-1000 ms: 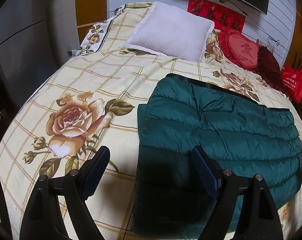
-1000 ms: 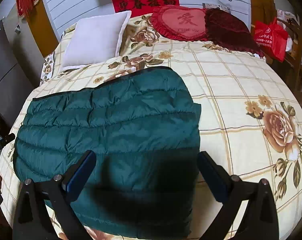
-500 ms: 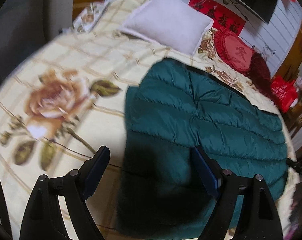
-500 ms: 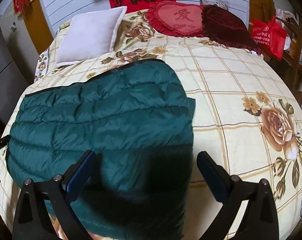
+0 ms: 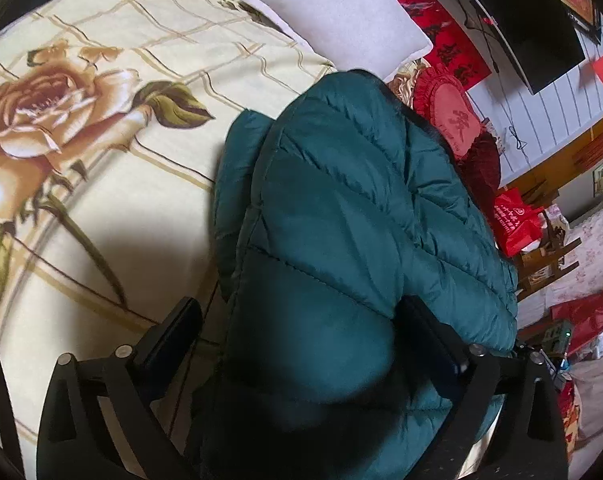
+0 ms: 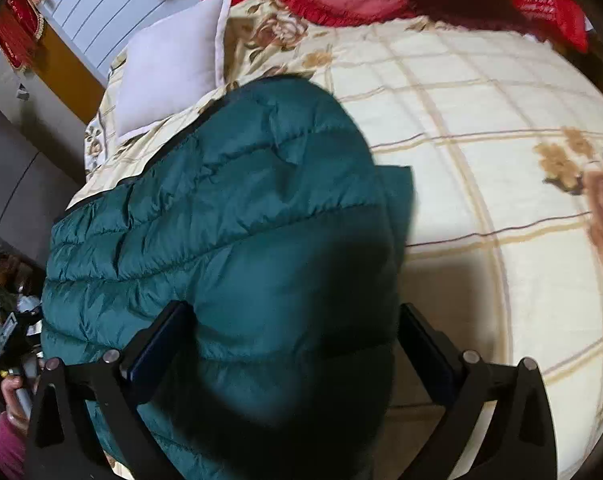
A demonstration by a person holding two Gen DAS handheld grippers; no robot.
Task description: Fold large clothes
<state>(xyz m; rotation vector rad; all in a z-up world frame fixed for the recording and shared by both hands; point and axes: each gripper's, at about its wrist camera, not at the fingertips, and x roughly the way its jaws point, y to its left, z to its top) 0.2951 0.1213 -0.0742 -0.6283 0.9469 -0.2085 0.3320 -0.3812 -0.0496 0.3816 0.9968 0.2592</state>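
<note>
A dark green quilted down jacket (image 5: 341, 216) lies folded on the floral bedspread (image 5: 101, 160); it also shows in the right wrist view (image 6: 241, 220). My left gripper (image 5: 301, 332) is open, its fingers straddling the jacket's near left end, with puffy fabric between them. My right gripper (image 6: 297, 332) is open, its fingers straddling the jacket's near right end. Neither gripper pinches the fabric. A lower layer of the jacket sticks out at the side edge (image 5: 237, 168).
A white pillow (image 5: 341, 12) and a red heart cushion (image 5: 449, 100) lie at the head of the bed. A red bag (image 5: 513, 220) and a wooden chair stand beside the bed. A dark TV hangs on the wall (image 5: 533, 20).
Both grippers have moved down and closer onto the jacket's near edge and tilted. The jacket now fills the space between the fingers of each.
</note>
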